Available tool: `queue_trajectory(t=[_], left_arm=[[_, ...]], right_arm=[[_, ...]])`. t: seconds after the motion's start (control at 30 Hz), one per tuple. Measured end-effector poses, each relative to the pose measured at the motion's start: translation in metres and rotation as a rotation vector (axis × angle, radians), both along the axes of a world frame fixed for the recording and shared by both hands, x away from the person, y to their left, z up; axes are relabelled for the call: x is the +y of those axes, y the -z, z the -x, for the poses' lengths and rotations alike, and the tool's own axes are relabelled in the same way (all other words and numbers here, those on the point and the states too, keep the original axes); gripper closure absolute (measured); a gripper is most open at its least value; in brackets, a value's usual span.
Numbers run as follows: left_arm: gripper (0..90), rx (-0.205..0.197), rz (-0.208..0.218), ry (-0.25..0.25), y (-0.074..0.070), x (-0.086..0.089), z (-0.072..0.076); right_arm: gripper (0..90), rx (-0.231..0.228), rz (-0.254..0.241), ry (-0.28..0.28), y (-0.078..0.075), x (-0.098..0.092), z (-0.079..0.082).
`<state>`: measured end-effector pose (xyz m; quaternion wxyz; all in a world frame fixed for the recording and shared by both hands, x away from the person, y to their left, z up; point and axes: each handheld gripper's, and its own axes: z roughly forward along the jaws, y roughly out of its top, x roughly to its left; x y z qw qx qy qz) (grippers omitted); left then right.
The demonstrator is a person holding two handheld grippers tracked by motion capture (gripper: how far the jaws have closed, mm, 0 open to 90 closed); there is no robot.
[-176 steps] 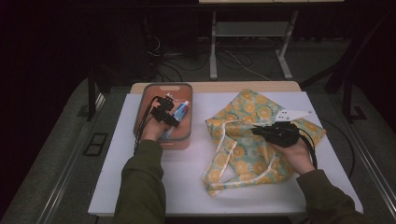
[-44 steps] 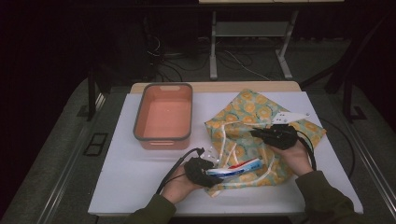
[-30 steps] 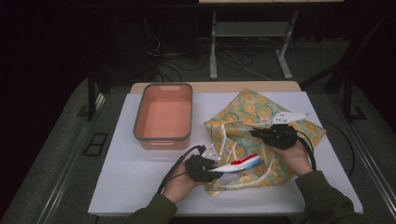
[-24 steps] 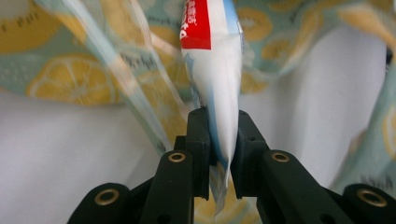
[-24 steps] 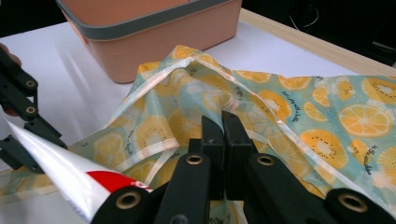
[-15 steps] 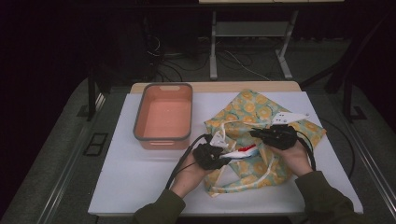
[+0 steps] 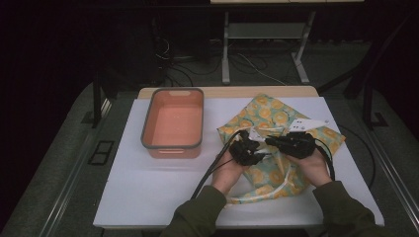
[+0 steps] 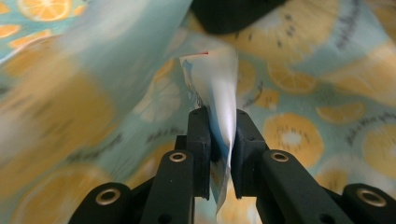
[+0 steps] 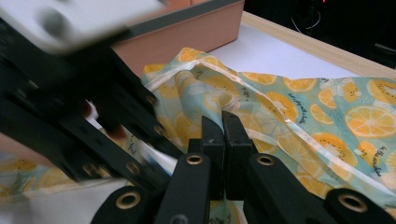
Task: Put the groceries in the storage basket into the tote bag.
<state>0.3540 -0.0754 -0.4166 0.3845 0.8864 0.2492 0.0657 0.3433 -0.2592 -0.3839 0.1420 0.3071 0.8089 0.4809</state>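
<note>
Salmon bin (image 7: 173, 123) sits at surface's back-left edge, well apart | left claw (image 8: 219, 135) pinching white tube (image 8: 219, 102), pushed level into fruit-print bag (image 7: 276, 123) mid-right | right claw (image 9: 223, 128) clamped on bag's fabric, jaws together

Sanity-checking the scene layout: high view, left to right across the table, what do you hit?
Orange bin → left gripper → right gripper, the two grippers over the citrus-print bag, whose far right corner comes last.
</note>
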Motion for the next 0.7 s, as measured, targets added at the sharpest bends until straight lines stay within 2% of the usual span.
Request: queue_trajectory(t=[0.07, 0.13, 0.2, 0.27, 0.47, 0.57, 0.7], left_arm=[[78.2, 0.018, -0.003, 0.009, 0.004, -0.007, -0.001], [75.5, 0.019, 0.004, 0.021, 0.006, -0.009, 0.0], [69.5, 0.016, 0.045, 0.023, 0.003, -0.005, 0.002], [63.7, 0.015, 0.061, 0.028, -0.003, 0.002, 0.005], [56.7, -0.024, 0.11, 0.019, -0.024, 0.042, 0.025], [54.2, -0.044, 0.117, -0.008, -0.029, 0.066, 0.034], [46.9, -0.049, 0.092, -0.064, -0.025, 0.089, 0.04]], right_arm=[[89.1, 0.0, 0.001, 0.002, 0.0, -0.001, 0.0], [89.1, -0.002, -0.004, 0.004, -0.001, -0.003, 0.001], [89.1, -0.003, -0.004, 0.005, -0.001, -0.004, 0.001], [89.1, -0.003, -0.004, 0.007, -0.001, -0.005, 0.001], [89.1, 0.0, -0.009, 0.007, 0.0, -0.005, 0.001], [89.1, 0.004, -0.007, 0.007, 0.0, -0.004, 0.001], [89.1, 0.005, -0.003, 0.002, 0.0, -0.003, 0.002]])
